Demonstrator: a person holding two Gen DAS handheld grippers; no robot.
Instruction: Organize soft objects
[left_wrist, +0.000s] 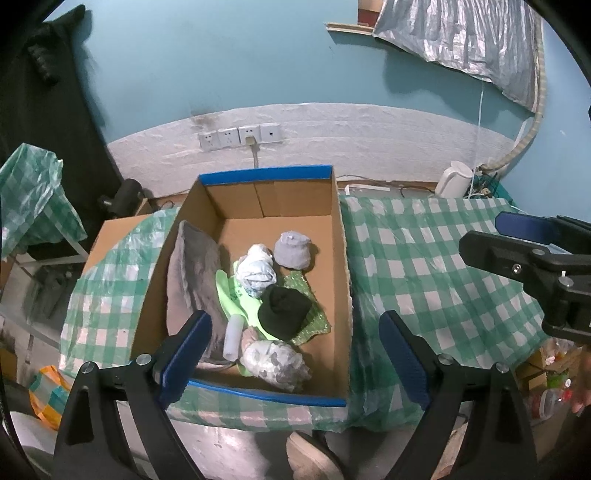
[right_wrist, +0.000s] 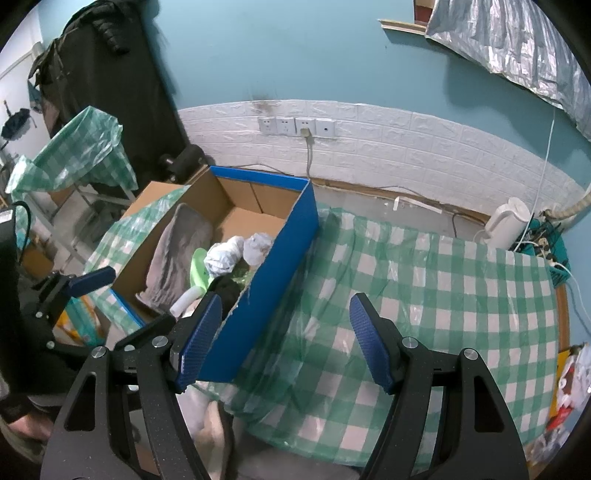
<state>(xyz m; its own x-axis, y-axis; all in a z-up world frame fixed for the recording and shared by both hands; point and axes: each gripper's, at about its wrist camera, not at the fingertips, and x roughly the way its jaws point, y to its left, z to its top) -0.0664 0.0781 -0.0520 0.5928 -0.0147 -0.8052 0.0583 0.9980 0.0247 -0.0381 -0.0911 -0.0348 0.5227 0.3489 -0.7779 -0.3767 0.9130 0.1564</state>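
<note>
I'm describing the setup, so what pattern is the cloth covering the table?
The tablecloth is a green and white check, seen best in the right wrist view.

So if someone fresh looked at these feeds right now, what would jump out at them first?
Probably the blue-edged cardboard box on the green checked tablecloth, with soft things piled inside: a grey folded cloth along its left wall, a black hat in the middle and a grey cap behind it. Then the left gripper and right gripper, both open and empty, near the box's front.

Soft objects (left_wrist: 266, 295) lie in the box (left_wrist: 341, 288) on the table's (left_wrist: 424, 258) left part.
</note>
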